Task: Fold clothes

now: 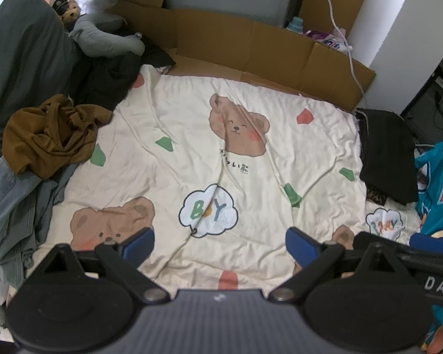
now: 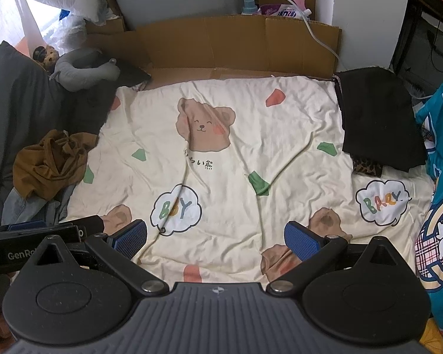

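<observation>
A crumpled brown garment (image 1: 50, 138) lies at the left edge of the bed on a heap of blue denim clothes (image 1: 14, 203); it also shows in the right wrist view (image 2: 50, 162). A folded black garment (image 1: 387, 150) lies at the right edge, also in the right wrist view (image 2: 378, 118). My left gripper (image 1: 220, 244) is open and empty, low over the cream bear-print sheet (image 1: 192, 135). My right gripper (image 2: 215, 242) is open and empty beside it, over the same sheet (image 2: 274, 124).
A teal patterned cloth (image 2: 440, 177) hangs at the right. A dark pillow (image 1: 20, 53) and a grey neck pillow (image 1: 103, 38) with a small bear toy sit at the back left. Cardboard (image 1: 251, 44) lines the far edge. A white cable (image 2: 310, 26) hangs at the wall.
</observation>
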The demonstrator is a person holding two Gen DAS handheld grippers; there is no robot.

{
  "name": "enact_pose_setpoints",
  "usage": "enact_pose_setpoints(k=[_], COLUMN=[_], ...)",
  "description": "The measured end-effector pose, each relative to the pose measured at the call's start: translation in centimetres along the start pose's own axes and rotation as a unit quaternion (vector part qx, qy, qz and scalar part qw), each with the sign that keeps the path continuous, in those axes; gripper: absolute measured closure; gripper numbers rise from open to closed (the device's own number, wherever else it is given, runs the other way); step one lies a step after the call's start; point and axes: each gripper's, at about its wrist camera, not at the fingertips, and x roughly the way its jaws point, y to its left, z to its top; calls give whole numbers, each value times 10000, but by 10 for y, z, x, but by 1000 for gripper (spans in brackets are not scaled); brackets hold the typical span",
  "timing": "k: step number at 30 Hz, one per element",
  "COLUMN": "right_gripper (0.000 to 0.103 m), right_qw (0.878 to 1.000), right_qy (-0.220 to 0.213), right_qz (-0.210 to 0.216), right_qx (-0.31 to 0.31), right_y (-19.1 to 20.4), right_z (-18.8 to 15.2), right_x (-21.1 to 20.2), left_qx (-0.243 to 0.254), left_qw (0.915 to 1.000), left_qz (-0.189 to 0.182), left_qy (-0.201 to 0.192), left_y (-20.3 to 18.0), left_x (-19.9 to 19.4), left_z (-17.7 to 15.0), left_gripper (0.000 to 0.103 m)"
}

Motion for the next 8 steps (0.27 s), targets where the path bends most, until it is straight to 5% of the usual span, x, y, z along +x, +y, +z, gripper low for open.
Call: enact_pose_setpoints(k=[8], right_gripper=[1], right_qw=[10000], right_qy=[-7], right_qz=[-14], right_qx=[21], right_y=[4], right_z=[2], right_x=[2], left_qx=[4], left_qw=[10000], left_qz=[15], left_qy=[-4], left_y=[2], left_x=[0], left_z=[0], left_gripper=[6])
